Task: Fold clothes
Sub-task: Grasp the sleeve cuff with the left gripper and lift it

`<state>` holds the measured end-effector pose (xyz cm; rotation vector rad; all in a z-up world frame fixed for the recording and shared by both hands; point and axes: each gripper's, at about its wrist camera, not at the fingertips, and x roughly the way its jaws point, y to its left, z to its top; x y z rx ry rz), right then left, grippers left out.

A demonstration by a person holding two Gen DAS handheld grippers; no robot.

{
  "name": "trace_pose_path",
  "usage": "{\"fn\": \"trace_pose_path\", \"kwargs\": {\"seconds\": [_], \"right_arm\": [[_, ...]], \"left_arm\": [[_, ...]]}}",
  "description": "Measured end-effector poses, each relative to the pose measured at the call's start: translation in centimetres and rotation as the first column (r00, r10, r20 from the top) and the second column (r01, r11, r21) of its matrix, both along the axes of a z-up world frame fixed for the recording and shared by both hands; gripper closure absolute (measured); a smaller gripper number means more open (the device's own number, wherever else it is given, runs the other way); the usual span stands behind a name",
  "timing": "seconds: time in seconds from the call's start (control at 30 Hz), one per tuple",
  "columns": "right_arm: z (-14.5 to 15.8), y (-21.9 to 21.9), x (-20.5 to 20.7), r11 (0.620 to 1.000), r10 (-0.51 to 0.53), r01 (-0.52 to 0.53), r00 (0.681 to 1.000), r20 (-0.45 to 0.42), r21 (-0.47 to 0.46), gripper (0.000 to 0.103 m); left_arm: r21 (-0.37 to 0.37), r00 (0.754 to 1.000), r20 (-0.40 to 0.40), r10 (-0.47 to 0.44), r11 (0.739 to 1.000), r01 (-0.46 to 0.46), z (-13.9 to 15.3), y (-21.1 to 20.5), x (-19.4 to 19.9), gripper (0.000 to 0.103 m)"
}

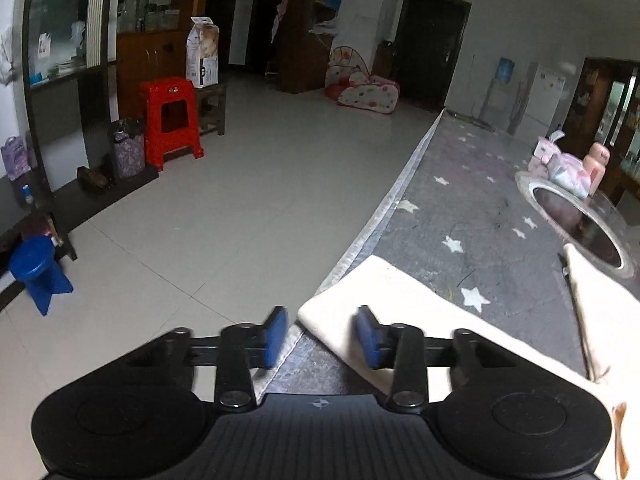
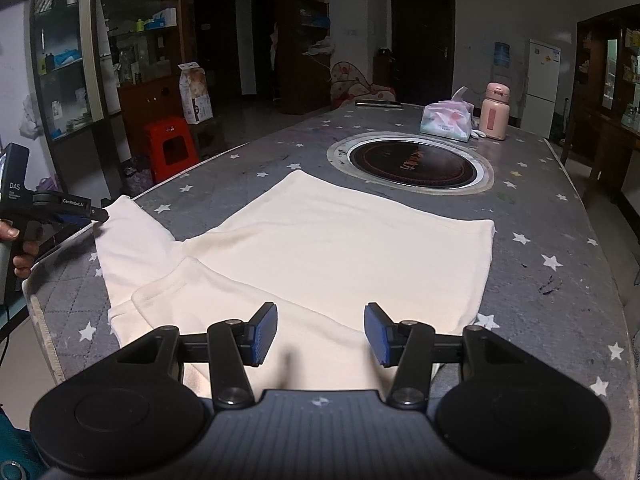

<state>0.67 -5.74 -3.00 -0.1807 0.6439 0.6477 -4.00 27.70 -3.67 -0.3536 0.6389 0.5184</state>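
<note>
A cream short-sleeved shirt (image 2: pixel 320 248) lies flat on the grey star-patterned table (image 2: pixel 560 216). Its left sleeve (image 2: pixel 128 240) spreads out toward the table's left edge. My right gripper (image 2: pixel 320 334) is open, just above the shirt's near part. My left gripper (image 1: pixel 322 334) is open at the end of the left sleeve (image 1: pixel 384 292), with the sleeve's corner between its blue pads. In the right wrist view the left gripper (image 2: pixel 96 214) shows at the sleeve's tip, held by a hand.
A round inset hob (image 2: pixel 412 164) sits in the table beyond the shirt. A tissue pack (image 2: pixel 446 120) and a pink bottle (image 2: pixel 495 112) stand at the far end. The table's left edge (image 1: pixel 392 184) drops to a tiled floor with a red stool (image 1: pixel 172 120) and a blue stool (image 1: pixel 38 272).
</note>
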Motion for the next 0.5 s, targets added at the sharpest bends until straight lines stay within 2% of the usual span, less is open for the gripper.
{"fn": "trace_pose_path", "kwargs": {"seconds": [0.03,0.13,0.23,0.37,0.43,0.5], "right_arm": [[0.0,0.0,0.0,1.000,-0.002,0.002,1.000,0.000,0.001,0.054],[0.0,-0.2,-0.3,1.000,-0.006,0.006,1.000,0.000,0.006,0.054],[0.1,-0.2,-0.5,1.000,-0.007,0.007,1.000,0.004,0.011,0.054],[0.3,-0.6,-0.7,1.000,-0.012,0.012,1.000,0.008,0.026,0.054],[0.4,-0.8,-0.8,0.999,-0.016,0.016,1.000,0.008,0.035,0.054],[0.5,-1.2,-0.8,0.999,-0.023,0.023,1.000,0.005,0.047,0.054]], "left_arm": [[0.013,1.000,0.003,-0.002,1.000,0.002,0.1,-0.1,-0.1,0.084],[0.029,1.000,0.015,0.006,1.000,-0.007,0.5,-0.4,-0.2,0.096],[0.025,0.999,0.041,-0.014,1.000,0.013,1.5,-0.9,-0.1,0.098],[-0.019,0.987,0.112,-0.111,0.993,0.114,4.1,-3.1,0.1,0.098],[-0.032,0.970,0.149,-0.193,0.979,0.199,5.7,-5.0,0.4,0.098],[-0.038,0.939,0.192,-0.285,0.954,0.297,7.3,-7.3,0.7,0.098]]}}
